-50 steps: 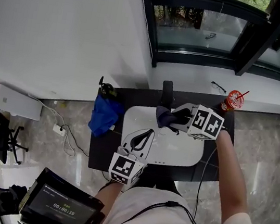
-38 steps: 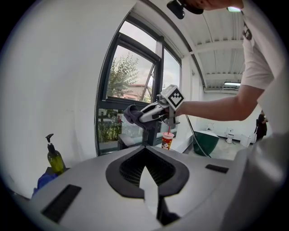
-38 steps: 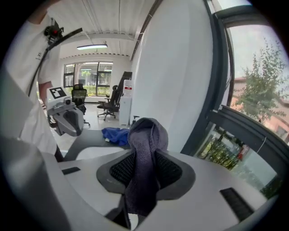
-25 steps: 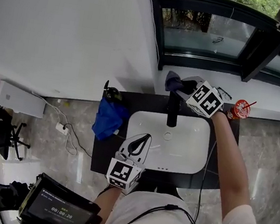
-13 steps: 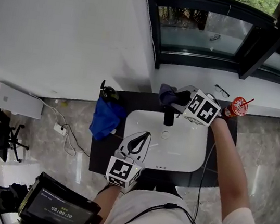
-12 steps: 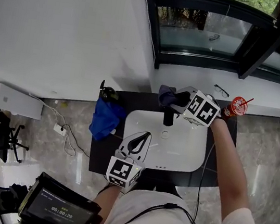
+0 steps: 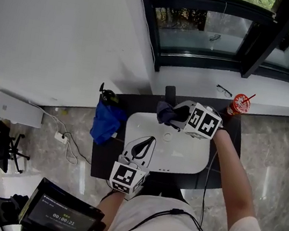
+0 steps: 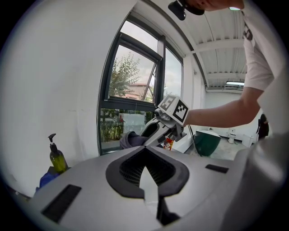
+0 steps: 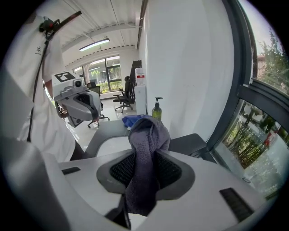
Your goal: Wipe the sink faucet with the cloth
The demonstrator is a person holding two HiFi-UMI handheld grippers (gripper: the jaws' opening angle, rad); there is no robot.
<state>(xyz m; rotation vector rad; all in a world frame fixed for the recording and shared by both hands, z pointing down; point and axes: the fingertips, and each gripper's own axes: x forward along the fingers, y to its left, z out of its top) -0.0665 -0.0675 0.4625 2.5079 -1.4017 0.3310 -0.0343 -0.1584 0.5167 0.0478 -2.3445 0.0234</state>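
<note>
The white sink point(image 7: 181, 156) sits in a dark surface point(image 7: 106, 158). The black faucet point(image 7: 170, 93) stands at the back edge of the sink.

The right tongs point(image 7: 175, 114) are over the back of the sink, just in front of the faucet. They are pinching the dark grey cloth point(image 7: 163, 111). In the right gripper view the cloth point(image 9: 149, 131) pokes up between the right tongs point(image 9: 148, 155) and hangs down in a bunch. The cloth is right by the faucet, but I cannot tell if it touches it.

The left tongs point(image 7: 149, 142) are over the front left part of the sink, well apart from the faucet. In the left gripper view they point(image 8: 145, 151) are pressed together with nothing in them.

A blue bundle point(image 7: 105, 121) lies on the surface to the left of the sink. A soap bottle point(image 7: 104, 93) stands behind it. A red cup point(image 7: 238, 104) with a straw stands past the back right corner of the sink.
</note>
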